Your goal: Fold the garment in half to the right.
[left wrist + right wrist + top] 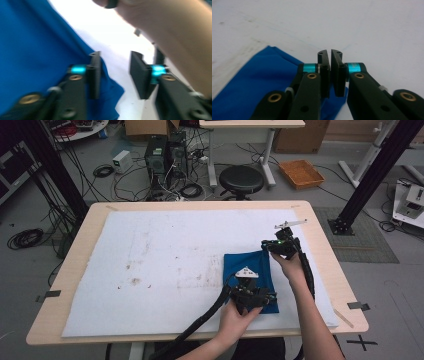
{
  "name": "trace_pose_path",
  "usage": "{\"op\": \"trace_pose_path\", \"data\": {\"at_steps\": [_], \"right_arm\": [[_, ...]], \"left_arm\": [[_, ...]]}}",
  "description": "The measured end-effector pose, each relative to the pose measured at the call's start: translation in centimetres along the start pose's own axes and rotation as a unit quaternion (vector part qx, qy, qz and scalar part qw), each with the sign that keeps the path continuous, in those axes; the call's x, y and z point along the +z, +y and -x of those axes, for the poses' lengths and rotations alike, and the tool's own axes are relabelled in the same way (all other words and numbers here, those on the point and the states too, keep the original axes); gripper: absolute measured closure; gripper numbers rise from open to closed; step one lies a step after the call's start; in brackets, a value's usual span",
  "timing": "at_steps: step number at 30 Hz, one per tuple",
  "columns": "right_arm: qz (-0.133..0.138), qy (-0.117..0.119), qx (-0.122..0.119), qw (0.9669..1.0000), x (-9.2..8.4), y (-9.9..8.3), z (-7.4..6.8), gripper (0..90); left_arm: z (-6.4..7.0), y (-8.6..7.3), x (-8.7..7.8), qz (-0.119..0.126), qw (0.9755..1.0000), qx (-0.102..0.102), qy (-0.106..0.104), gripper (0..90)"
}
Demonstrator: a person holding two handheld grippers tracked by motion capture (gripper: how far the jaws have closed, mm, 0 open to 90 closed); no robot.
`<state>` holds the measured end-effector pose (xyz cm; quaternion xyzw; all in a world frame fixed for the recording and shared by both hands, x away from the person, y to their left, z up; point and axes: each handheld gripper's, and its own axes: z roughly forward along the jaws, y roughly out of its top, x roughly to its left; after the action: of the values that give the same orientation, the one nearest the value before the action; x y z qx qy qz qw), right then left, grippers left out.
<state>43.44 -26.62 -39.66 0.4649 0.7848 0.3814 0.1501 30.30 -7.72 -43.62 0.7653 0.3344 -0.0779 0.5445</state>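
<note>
place: lab | computer towers (pixel 165 154), floor cables (pixel 25 238), black frame posts (pixel 377 172)

plain blue cloth (pixel 257 270) on a brown-stained white mat (pixel 165 250) over a pale wood table (pixel 85 227)

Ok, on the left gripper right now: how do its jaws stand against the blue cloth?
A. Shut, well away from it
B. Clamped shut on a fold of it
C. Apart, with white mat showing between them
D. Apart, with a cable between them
C: in the left gripper view the left gripper has a clear gap showing white mat, and the blue cloth lies beside one jaw.
</note>
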Motion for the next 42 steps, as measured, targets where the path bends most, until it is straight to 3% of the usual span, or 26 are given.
{"op": "trace_pose_path", "data": {"at_steps": [3,6,9,12,16,20,28,30,33,35,38,41,42], "right_arm": [[0.009,-0.019,0.014,0.9997,-0.6,-0.7,0.3,79.2],[0.021,-0.026,0.03,0.999,-1.3,-1.3,0.4,70.6],[0.036,-0.027,0.031,0.9985,-2.1,-2.1,0.0,70.3],[0.044,-0.023,0.034,0.9982,-2.4,-2.7,-0.4,70.2],[0.032,-0.014,0.048,0.9982,-1.5,-2.9,-0.5,72.5],[0.014,-0.027,0.038,0.9988,-0.6,-3.2,-0.5,89.6],[0.027,-0.046,0.06,0.9968,-1.2,-4.4,0.6,89.3],[0.041,-0.054,0.061,0.9958,-1.6,-4.3,0.5,77.1],[0.066,-0.037,0.056,0.9956,-1.9,-3.6,-0.1,75.2],[0.07,-0.024,0.039,0.9965,-1.7,-2.9,-0.9,75.1],[0.051,0.013,0.014,0.9985,-0.4,-1.7,-2.4,73.8],[0.009,0.042,-0.008,0.999,1.7,-0.8,-3.8,71.2],[-0.002,0.042,-0.014,0.999,2.3,-0.6,-4.3,70.1]], "left_arm": [[0.0,0.3,-1.2,0.015,0.9998,0.009,-0.005,52.5],[-0.4,0.7,-3.2,0.032,0.9994,0.016,0.003,50.9],[-1.0,1.0,-5.6,0.041,0.9986,0.026,0.021,48.9],[-2.0,1.1,-8.1,0.046,0.9967,0.042,0.051,48.8],[-4.0,1.0,-10.6,0.058,0.9937,0.029,0.091,48.0],[-5.3,0.6,-12.4,0.06,0.9901,0.029,0.124,47.7],[-6.7,-0.5,-14.7,0.06,0.9864,0.022,0.151,47.7],[-6.9,-0.7,-15.2,0.063,0.9861,0.017,0.153,47.5],[-7.2,-0.8,-15.8,0.067,0.985,0.016,0.158,47.4],[-7.4,-0.8,-16.1,0.069,0.9849,0.014,0.158,47.4],[-7.5,-1.0,-16.3,0.069,0.9849,0.012,0.158,47.2],[-7.6,-1.2,-16.4,0.066,0.985,0.01,0.159,47.2],[-7.6,-1.2,-16.4,0.066,0.9851,0.012,0.158,47.2]]}}
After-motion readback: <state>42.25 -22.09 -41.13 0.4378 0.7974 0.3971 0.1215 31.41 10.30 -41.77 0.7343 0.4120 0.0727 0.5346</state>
